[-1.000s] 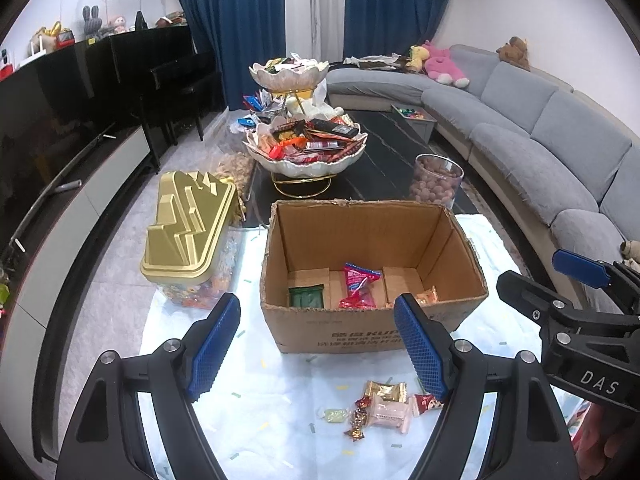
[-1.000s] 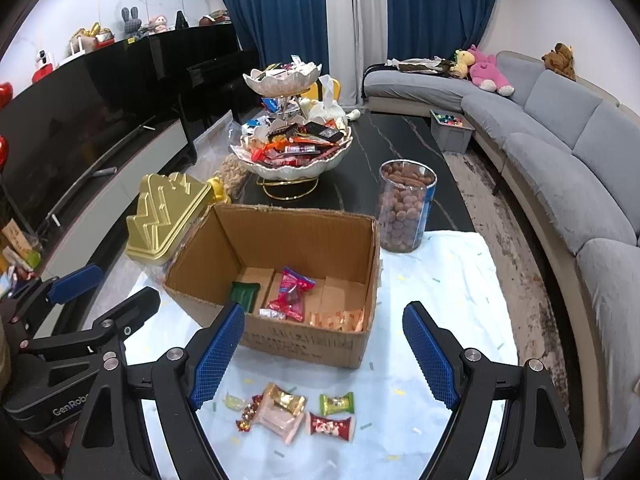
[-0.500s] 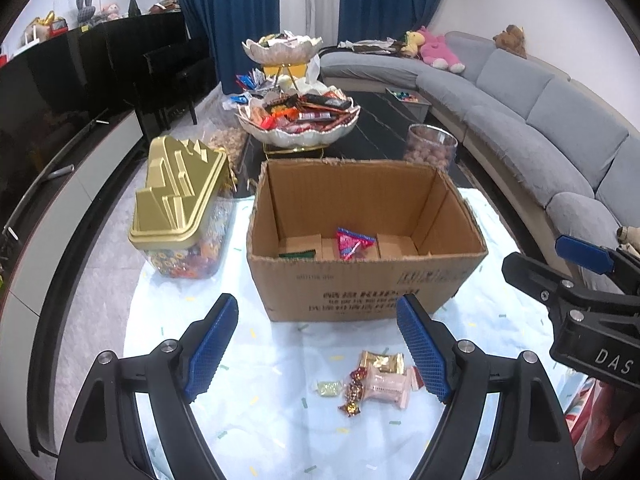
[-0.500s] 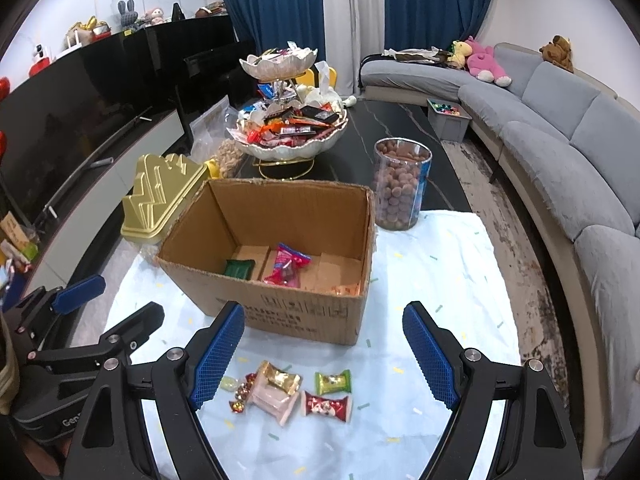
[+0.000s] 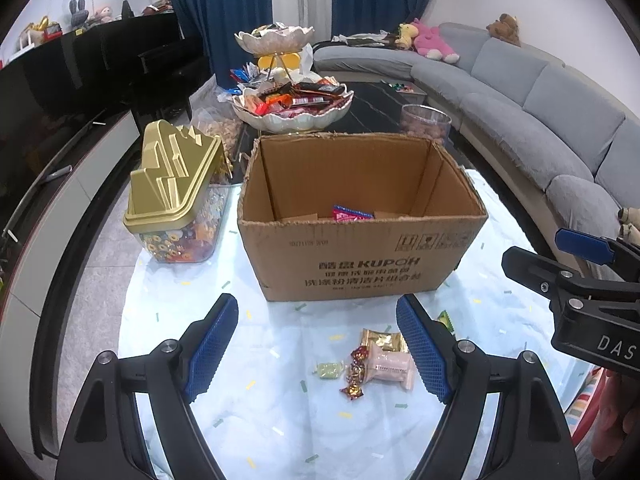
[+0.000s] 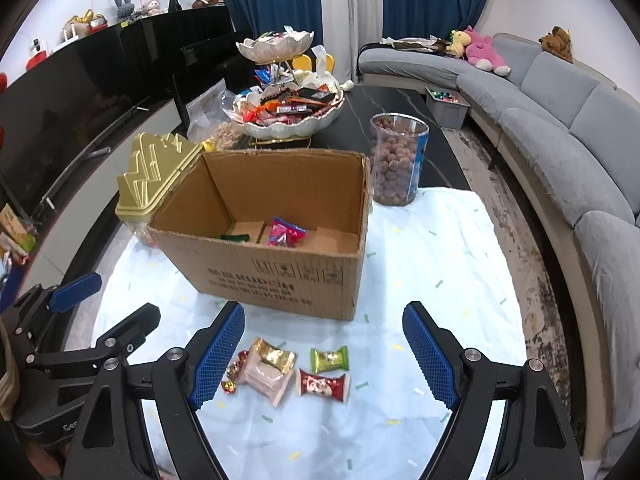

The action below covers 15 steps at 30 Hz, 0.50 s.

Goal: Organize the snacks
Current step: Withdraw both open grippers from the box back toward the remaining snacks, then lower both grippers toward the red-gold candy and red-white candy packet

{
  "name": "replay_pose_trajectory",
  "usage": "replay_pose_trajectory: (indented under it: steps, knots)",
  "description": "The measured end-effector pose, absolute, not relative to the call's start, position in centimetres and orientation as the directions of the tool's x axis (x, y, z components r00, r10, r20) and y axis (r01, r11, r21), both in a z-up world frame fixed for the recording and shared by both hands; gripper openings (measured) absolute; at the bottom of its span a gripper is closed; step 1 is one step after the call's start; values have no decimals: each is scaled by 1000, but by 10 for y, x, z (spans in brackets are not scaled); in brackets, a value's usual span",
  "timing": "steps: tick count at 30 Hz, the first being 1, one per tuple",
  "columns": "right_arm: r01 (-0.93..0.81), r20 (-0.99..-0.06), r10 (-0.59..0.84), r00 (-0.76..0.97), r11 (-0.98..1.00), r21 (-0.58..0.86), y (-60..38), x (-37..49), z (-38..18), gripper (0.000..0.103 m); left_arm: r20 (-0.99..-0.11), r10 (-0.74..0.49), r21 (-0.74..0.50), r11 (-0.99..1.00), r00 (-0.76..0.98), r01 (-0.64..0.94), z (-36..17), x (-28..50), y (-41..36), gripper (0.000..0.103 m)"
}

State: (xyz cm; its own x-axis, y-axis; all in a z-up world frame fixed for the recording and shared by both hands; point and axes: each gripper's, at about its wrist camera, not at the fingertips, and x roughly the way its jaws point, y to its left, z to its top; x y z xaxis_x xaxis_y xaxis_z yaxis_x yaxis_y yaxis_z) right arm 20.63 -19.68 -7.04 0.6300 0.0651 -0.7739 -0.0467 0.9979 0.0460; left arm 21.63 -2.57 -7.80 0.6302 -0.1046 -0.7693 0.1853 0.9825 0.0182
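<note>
While holding nothing, both grippers (image 5: 317, 344) (image 6: 324, 354) gape wide.

Both wrist views: even, fairly bright indoor light, cool white cast. No single source in frame.

Pale cloth on the counter (image 5: 280, 420) reads near-white with a bluish tint, close to overexposed at centre. Shadows soft and short: a faint one under the cardboard box (image 5: 360, 256), box interior darker.

Glossy black cabinet (image 6: 100, 92) at 10 o'clock carries dim reflections, no hard glare.

Strong fisheye: black vignette in all four corners; sofa (image 6: 560, 152) and cabinet edges bow toward the rim.

Centre sharp, box print legible. Detail softens toward the rim, from 3 to 5 o'clock in the right view. No motion blur visible.
</note>
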Motion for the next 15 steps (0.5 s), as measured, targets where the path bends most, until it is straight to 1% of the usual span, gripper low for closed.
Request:
replay_pose_trajectory:
  steps: [7,15]
  knots:
    - [-36,-766,49,642,999,33,-199,194,-82,82,-775,-119,19,977,620,212,-91,207,-29,81]
    - [-41,-770,38,637,999,16,-197,186,-98,82,-785,-148,-9,974,602,228,-115,198,-28,81]
